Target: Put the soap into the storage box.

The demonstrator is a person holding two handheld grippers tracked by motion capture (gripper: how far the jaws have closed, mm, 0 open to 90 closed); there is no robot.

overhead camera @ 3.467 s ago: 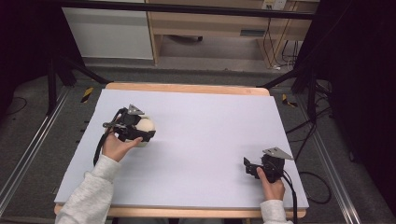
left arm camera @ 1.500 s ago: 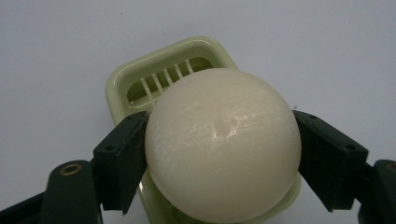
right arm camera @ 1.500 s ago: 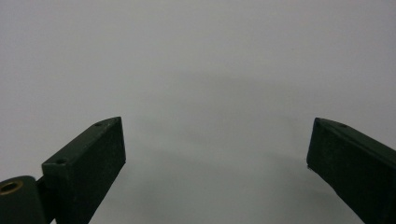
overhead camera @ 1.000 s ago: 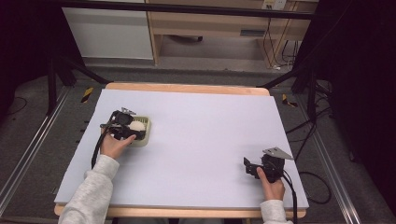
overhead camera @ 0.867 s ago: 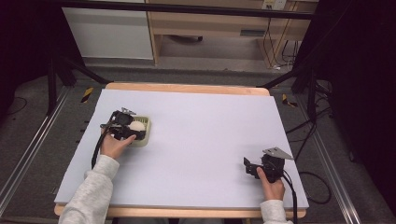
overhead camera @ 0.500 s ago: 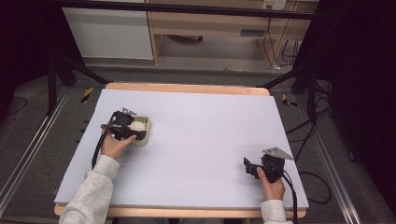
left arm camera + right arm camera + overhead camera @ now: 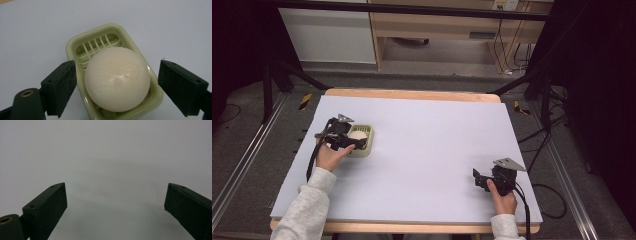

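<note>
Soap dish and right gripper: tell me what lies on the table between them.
Nothing: in the high view, only bare white table runs from the soap dish, which holds a round soap, to the right gripper.

White surface with a wooden edge showing along its far and near sides. Grey floor around it; metal rails run along both sides. Beyond the far edge: white cabinet, wooden shelf unit, hanging cables. Dark stand legs at left and right. Yellow-black tape marks on floor.
</note>
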